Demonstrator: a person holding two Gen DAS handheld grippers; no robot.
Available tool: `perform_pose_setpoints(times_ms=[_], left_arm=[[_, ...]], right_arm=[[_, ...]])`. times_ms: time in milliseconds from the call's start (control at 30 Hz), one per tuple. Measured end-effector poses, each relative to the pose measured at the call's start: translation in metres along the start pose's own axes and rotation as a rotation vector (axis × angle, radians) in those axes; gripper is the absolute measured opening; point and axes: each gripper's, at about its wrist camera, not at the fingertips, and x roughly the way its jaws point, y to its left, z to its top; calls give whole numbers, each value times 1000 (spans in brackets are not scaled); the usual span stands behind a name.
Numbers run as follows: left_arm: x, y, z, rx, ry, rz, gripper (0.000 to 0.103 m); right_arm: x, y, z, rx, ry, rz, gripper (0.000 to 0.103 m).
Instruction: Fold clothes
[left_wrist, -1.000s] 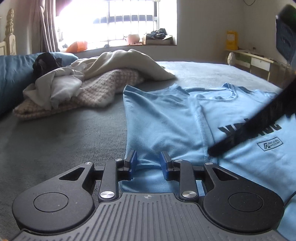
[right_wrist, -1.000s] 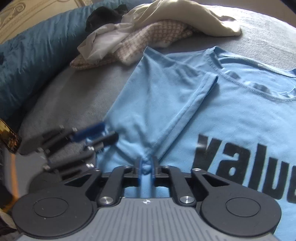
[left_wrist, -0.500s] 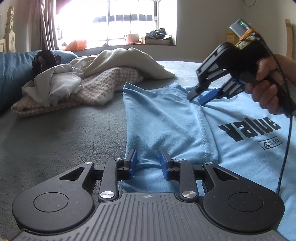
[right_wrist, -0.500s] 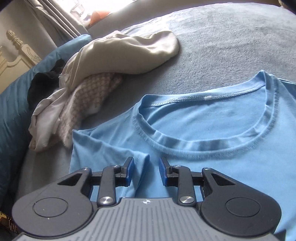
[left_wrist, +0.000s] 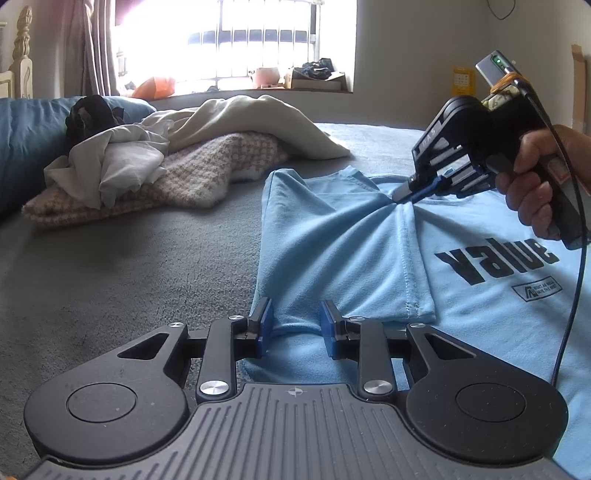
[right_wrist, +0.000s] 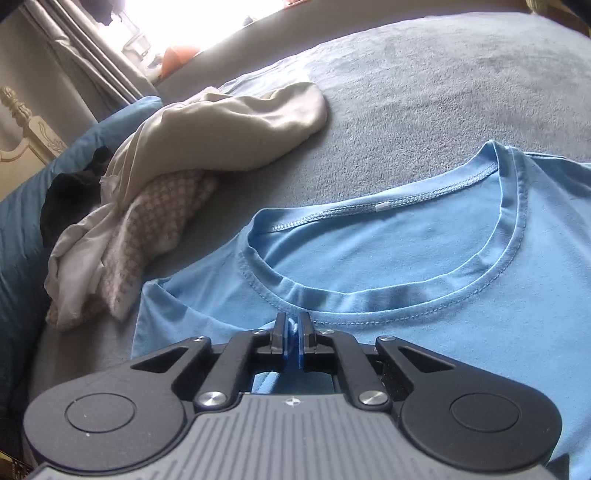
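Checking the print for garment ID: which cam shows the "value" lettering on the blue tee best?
Left wrist view. The black "value" lettering lies in full sight on the light blue T-shirt, with a small logo box under it. The right wrist view shows only the shirt's collar and shoulder; the print falls outside its frame, so it cannot be read there.

Daylight pours through the barred window (left_wrist: 258, 40), which is blown out to white glare in both views and leaves the near walls and curtain (left_wrist: 88, 44) dim; shadows on the grey bedspread (left_wrist: 110, 258) are soft and faint. Both pictures are sharp, without motion blur; fisheye distortion bends the bed's edge and darkens the frame corners.
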Motion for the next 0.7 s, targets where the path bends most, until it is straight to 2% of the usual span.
perform_pose_setpoints(times_ms=[67, 167, 333, 467, 567, 700], left_arm=[[0, 0, 0, -4, -2, -2, 28], [0, 1, -1, -8, -5, -5, 28], [0, 2, -2, -16, -8, -11, 28], [-1, 2, -2, -19, -10, -11, 28], [-1, 2, -2, -20, -11, -12, 28], [-1, 2, -2, -23, -12, -11, 28]], right_arm=[[-6, 3, 4, -5, -37, -10, 11], [-17, 26, 12, -127, -103, -9, 15], [-1, 82, 14, -358, -17, 79, 15], [26, 118, 6, -454, 67, 126, 15], [47, 138, 4, -498, 107, 133, 15], [78, 151, 4, -534, 151, 96, 14]])
